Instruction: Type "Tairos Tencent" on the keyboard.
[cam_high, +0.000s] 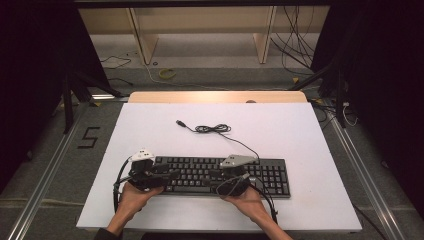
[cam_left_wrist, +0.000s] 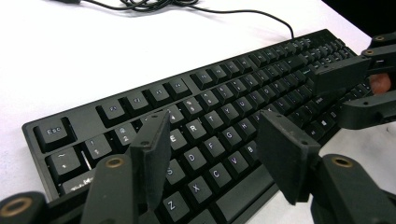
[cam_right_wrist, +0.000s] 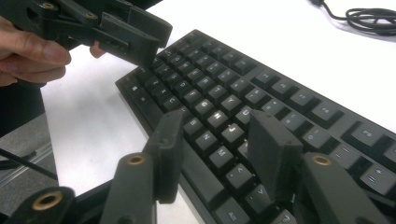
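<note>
One black keyboard (cam_high: 220, 175) lies flat near the front edge of the white table (cam_high: 300, 130), rows of squarish matt keys with pale legends. Two grippers hover over it: the left gripper (cam_left_wrist: 210, 154) above its left end, jaws spread with nothing between them but keys below; the right gripper (cam_right_wrist: 215, 149) above its middle, jaws likewise apart and empty. One thin cable (cam_high: 212, 129) runs from the keyboard's back edge, coiled loosely beyond it, ending in a plug.

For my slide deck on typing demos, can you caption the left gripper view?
Left gripper, jaws open, poised above the letter keys of a black keyboard on a white table.
</note>
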